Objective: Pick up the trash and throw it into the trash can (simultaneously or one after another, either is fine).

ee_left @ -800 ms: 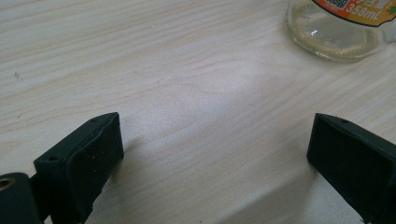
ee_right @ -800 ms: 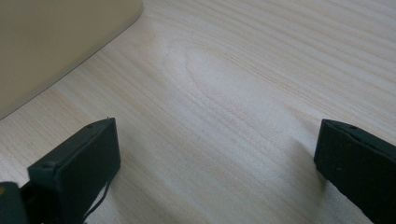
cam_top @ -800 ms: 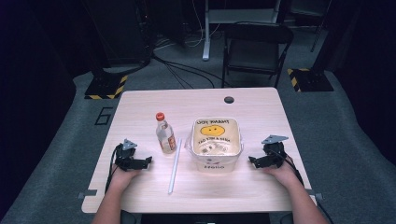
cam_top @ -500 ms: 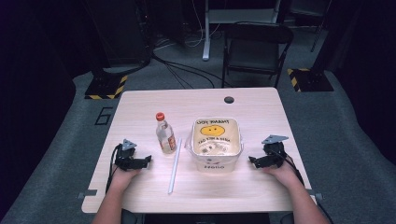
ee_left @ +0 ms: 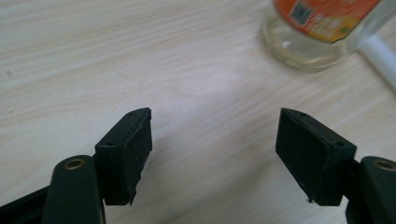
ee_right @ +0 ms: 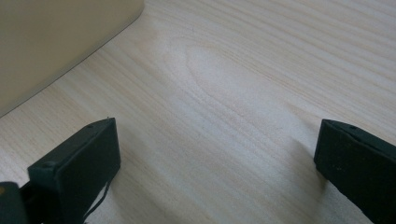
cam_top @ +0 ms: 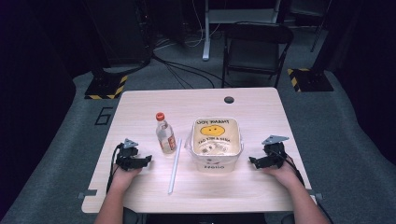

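Both hand-held grippers rest wide apart and empty on the bench [cam_top: 140, 107].

The upright bottle [cam_top: 165, 134], at the left hand-held gripper's [cam_top: 140, 161] 1 o'clock, could topple onto the tube [cam_top: 174, 159]; the right hand-held gripper [cam_top: 256, 162] might nudge the tub [cam_top: 215, 161].

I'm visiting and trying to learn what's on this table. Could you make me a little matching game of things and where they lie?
Things:
1. bottle
2. white stick
3. tub
4. left gripper

Places:
A. middle of the table, smiley face inside
B. near the table's left edge, jaws open
C. lying flat between bottle and tub
D. upright, red-capped, left of the stick

Pairs: 1-D, 2-C, 3-A, 4-B
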Demonstrator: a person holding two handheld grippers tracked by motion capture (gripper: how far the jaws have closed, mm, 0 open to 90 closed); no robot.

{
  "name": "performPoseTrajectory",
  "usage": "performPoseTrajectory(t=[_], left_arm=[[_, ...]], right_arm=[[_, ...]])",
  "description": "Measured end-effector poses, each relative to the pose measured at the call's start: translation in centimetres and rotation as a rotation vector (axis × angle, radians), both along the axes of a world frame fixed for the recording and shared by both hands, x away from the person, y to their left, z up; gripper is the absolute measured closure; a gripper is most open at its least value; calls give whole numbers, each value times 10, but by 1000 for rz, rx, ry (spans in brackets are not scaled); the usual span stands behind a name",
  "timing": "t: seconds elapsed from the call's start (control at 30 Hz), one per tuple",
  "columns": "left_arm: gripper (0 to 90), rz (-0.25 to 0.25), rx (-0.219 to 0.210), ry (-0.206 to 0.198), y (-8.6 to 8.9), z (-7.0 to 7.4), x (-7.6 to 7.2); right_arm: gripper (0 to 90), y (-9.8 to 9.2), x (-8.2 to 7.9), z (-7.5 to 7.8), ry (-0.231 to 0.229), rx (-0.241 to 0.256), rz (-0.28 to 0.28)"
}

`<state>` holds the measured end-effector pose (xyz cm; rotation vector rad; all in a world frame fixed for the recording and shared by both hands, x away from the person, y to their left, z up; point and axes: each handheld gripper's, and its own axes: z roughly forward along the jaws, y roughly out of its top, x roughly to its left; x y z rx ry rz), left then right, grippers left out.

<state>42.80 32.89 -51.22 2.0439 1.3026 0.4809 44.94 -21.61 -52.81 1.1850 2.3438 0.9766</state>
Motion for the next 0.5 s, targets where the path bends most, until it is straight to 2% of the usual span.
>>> performPoseTrajectory(t=[0.1, 0.13, 0.3, 0.5], left_arm=[[299, -10, -16, -7, -1, 5, -1], [318, -11, -40, -6, -2, 7, -1], [346, -14, -49, 14, -4, 16, 0], [386, -33, -53, -4, -10, 28, 2]], right_arm=[[0, 0, -1, 0, -3, 1, 3], [0, -1, -2, 0, -4, 0, 1], [0, -1, -3, 0, -6, -2, 7], [0, -2, -5, 0, -6, -1, 5]])
